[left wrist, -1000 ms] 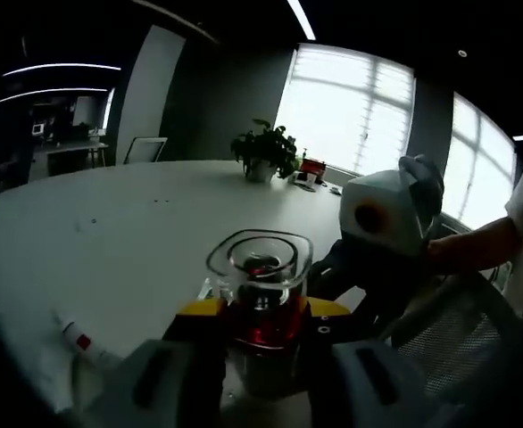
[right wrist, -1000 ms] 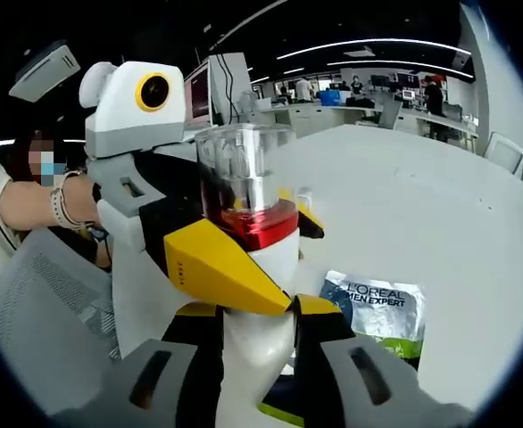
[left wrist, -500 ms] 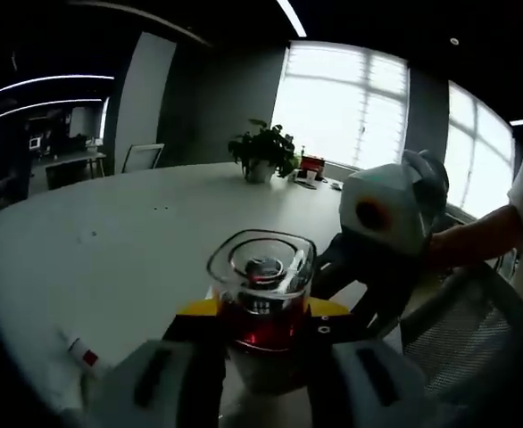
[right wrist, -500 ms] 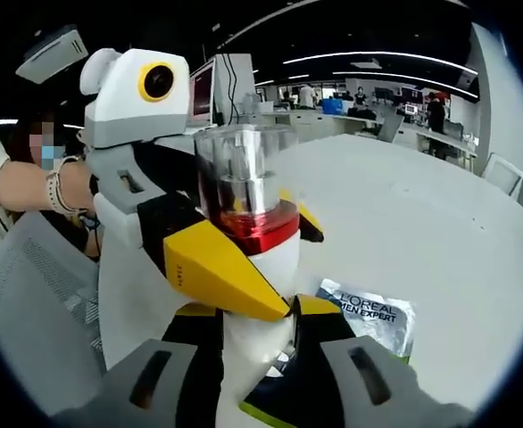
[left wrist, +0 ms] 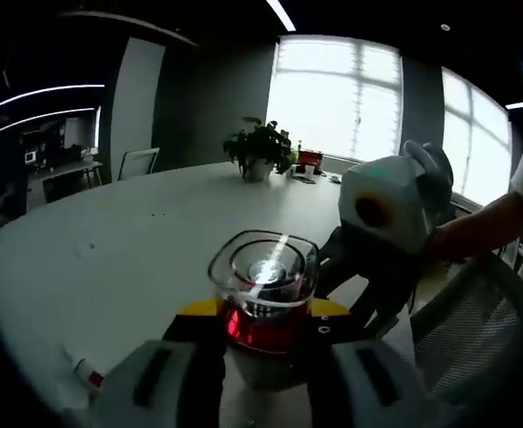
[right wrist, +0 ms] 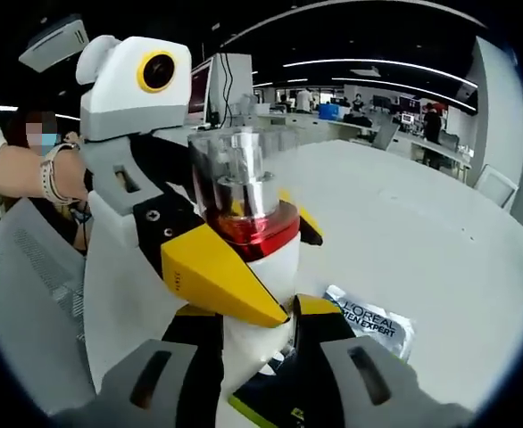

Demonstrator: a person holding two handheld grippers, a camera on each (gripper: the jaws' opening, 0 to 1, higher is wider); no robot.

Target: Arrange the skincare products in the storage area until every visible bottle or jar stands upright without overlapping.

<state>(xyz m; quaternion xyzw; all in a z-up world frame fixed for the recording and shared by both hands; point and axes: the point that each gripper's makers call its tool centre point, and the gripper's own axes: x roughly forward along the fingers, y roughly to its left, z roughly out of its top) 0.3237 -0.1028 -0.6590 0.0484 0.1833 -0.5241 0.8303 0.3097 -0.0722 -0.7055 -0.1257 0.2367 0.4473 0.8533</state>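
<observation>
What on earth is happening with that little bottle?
A person is holding one skincare bottle, white with a red band and clear cap, using two handheld tongs at once. The left tongs and right tongs both grip it, lifted above a white table. A L'Oreal sachet lies flat below.

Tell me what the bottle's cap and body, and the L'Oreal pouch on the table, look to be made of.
Bottle cap: clear hard plastic or acrylic; a silvery pump shows through it, over a glossy red collar. Bottle body: opaque white, smooth, probably plastic. L'Oreal pouch: silvery foil-like film, creased and shiny, lying flat on the white table.
</observation>
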